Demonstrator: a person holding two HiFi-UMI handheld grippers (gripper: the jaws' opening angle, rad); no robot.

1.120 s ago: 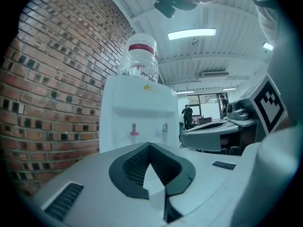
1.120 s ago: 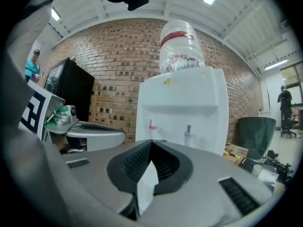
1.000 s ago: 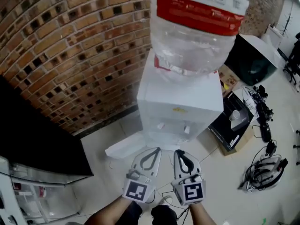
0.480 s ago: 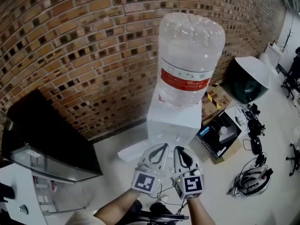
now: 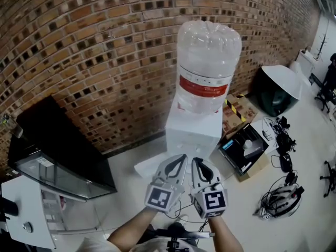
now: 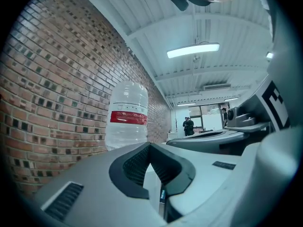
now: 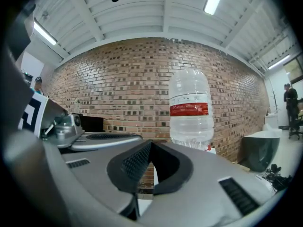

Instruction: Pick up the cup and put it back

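Observation:
No cup shows in any view. A white water dispenser [image 5: 194, 133] with a big clear bottle [image 5: 207, 67] and its red label stands against the brick wall. My left gripper [image 5: 180, 159] and right gripper [image 5: 195, 161] are held side by side just in front of the dispenser, both pointing at it. Each is shut with nothing between its jaws. In the left gripper view the shut tips [image 6: 149, 148] sit below the bottle [image 6: 127, 115]. The right gripper view shows its shut tips [image 7: 150, 145] left of the bottle [image 7: 190, 110].
A black glass-fronted cabinet [image 5: 58, 151] and a white unit [image 5: 26, 214] stand at the left. A flat white board [image 5: 149, 167] lies by the dispenser's foot. An open box [image 5: 244, 148], cables [image 5: 281, 198] and a black lamp shade [image 5: 278, 85] occupy the floor at right. People [image 6: 188, 125] stand far off.
The head view has drawn back from the dispenser: the bottle, cut off a second ago, now shows whole and smaller. Both grippers stay shut and together at the lower middle.

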